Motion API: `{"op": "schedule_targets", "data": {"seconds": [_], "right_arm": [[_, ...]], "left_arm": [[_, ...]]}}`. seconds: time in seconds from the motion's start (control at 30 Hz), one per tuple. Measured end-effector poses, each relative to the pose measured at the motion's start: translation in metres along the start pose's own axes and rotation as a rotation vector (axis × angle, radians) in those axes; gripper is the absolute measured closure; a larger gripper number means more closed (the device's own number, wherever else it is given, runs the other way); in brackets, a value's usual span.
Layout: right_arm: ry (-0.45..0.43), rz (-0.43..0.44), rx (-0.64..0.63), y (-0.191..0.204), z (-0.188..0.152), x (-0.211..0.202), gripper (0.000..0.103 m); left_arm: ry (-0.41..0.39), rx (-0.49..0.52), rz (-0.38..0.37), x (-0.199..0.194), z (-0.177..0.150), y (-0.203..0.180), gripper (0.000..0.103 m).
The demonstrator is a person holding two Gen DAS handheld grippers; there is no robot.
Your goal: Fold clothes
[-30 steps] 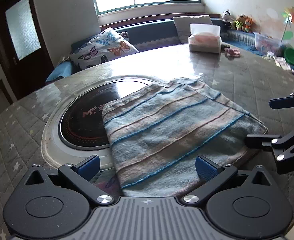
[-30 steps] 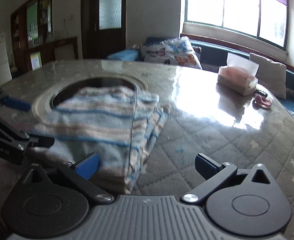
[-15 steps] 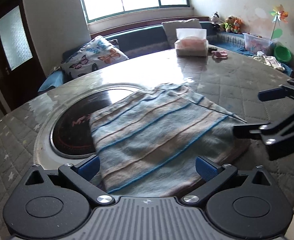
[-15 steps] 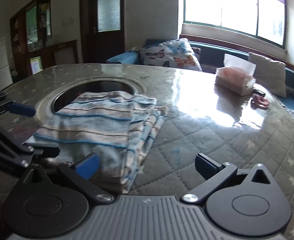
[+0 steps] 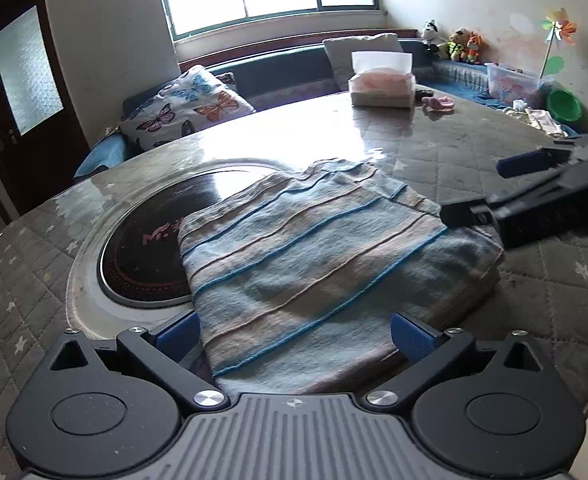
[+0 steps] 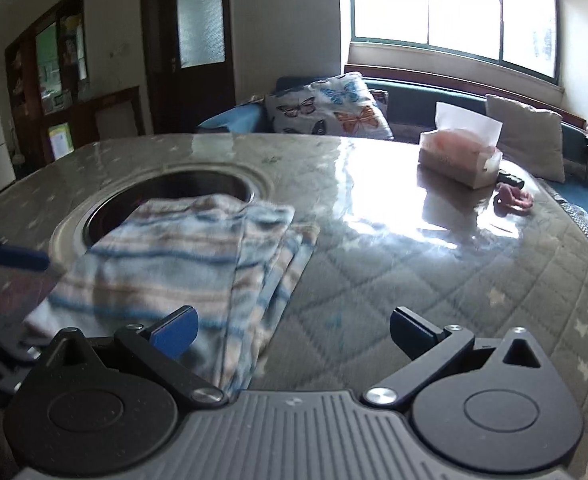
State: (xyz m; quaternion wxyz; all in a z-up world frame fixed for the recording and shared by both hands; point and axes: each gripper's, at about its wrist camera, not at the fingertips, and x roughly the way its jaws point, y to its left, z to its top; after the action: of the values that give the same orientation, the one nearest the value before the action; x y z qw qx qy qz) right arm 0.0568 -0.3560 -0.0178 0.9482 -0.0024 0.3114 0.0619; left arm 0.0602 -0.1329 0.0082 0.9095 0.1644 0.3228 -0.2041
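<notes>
A folded striped cloth [image 5: 313, 268], light blue and beige, lies flat on the round table, partly over the dark inset hob [image 5: 154, 248]. My left gripper [image 5: 295, 330] is open, its jaws spread wide at the cloth's near edge, holding nothing. My right gripper [image 6: 292, 326] is open and empty above the cloth's right edge [image 6: 182, 256]; it also shows in the left wrist view [image 5: 525, 184] at the cloth's far right corner. The left gripper's blue fingertip [image 6: 20, 258] shows at the left of the right wrist view.
A tissue box [image 5: 381, 84] and a small pink item [image 5: 437, 104] sit at the table's far side. A bench with a butterfly pillow [image 5: 186, 116] runs under the window. The quilted table top [image 6: 433, 280] extends to the right. The table's edge is close at lower right.
Both grippers have lifted and drawn back a little from the cloth. The cloth lies still in its folded shape. Both stay open.
</notes>
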Motion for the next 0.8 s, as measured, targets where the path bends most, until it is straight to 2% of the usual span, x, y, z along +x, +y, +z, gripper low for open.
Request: {"op": "schedule_targets", "data": {"seconds": [0.2, 0.4, 0.8], "right_arm": [[0.020, -0.023, 0.023, -0.007, 0.006, 0.015, 0.000], [0.041, -0.041, 0.042, -0.015, 0.009, 0.028, 0.001], [0.076, -0.042, 0.086, -0.022, 0.018, 0.064, 0.003]], "left_arm": [[0.020, -0.011, 0.018, 0.002, -0.004, 0.005, 0.000], [0.004, -0.034, 0.042, 0.000, 0.000, 0.016, 0.000], [0.034, -0.131, 0.134, 0.012, 0.006, 0.057, 0.000]]}}
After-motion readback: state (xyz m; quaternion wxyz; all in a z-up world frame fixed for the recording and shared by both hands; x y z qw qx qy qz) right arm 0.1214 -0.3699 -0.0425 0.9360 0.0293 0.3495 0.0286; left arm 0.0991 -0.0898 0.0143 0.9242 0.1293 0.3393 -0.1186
